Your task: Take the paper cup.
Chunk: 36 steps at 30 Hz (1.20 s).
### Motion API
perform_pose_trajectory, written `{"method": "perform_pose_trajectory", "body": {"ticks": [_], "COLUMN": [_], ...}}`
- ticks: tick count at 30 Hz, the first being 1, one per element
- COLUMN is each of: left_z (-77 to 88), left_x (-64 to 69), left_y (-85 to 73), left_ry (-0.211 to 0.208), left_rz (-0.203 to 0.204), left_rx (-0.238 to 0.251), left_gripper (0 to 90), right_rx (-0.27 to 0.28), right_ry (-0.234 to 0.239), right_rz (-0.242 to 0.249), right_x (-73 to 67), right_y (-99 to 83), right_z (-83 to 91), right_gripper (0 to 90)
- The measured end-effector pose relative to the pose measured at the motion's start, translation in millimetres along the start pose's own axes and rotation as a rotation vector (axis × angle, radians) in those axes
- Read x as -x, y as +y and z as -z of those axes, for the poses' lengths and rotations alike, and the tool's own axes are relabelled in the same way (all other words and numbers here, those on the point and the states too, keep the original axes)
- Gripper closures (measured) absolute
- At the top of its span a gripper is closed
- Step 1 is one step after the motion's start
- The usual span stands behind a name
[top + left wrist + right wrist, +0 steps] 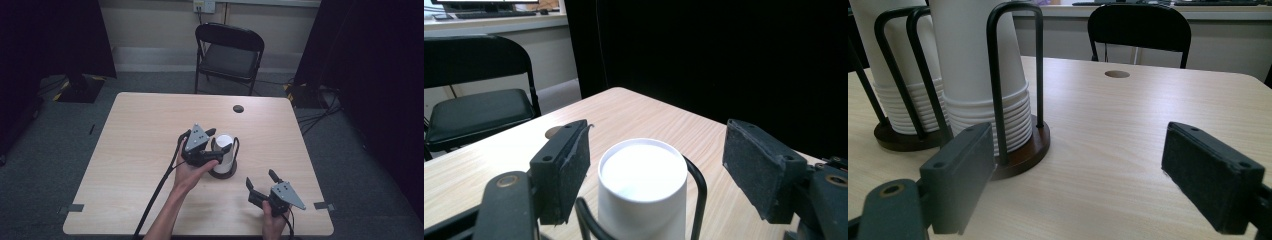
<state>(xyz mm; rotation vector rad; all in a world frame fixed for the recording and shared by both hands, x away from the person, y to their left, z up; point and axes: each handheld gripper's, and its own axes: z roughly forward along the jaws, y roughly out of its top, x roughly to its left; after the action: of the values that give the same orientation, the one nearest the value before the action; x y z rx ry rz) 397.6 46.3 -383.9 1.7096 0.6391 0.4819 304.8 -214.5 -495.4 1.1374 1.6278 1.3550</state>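
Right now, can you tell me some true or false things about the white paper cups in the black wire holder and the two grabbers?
1. The white paper cups sit upside down in a black wire holder. True.
2. The left gripper is squeezing the cups. False: its pads stand apart on either side of the top cup.
3. The right gripper holds a cup. False: its open jaws hold nothing.
4. A black folding chair stands beyond the wooden table. True.
5. The holder's base is white. False: it is dark brown.
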Motion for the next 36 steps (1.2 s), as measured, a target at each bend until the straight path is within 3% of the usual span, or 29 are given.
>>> {"method": "perform_pose_trajectory", "body": {"ticks": [7, 13, 19, 36], "left_z": [-14.4, -21.4, -23.9, -33.3], "left_x": [-4.3, -7.0, -11.0, -4.4], "left_y": [-5.4, -8.6, -10.6, -15.0], "left_ry": [-0.005, 0.012, 0.018, 0.025], "left_rz": [0.024, 0.011, 0.029, -0.023], "left_rx": [-0.038, -0.065, -0.069, -0.093], "left_gripper": [27.0, 26.6, 26.5, 34.4], "right_rx": [0.001, -0.002, -0.003, 0.009], "right_ry": [-0.002, 0.001, 0.003, 0.003], "right_rz": [0.001, 0.0, 0.003, 0.001], "right_x": [-0.1, -0.2, -0.4, -0.4], "right_y": [0.0, 0.1, 0.1, -0.3], "right_z": [0.0, -0.1, -0.2, 0.7], "right_gripper": [13.2, 13.4, 13.5, 14.3]}}
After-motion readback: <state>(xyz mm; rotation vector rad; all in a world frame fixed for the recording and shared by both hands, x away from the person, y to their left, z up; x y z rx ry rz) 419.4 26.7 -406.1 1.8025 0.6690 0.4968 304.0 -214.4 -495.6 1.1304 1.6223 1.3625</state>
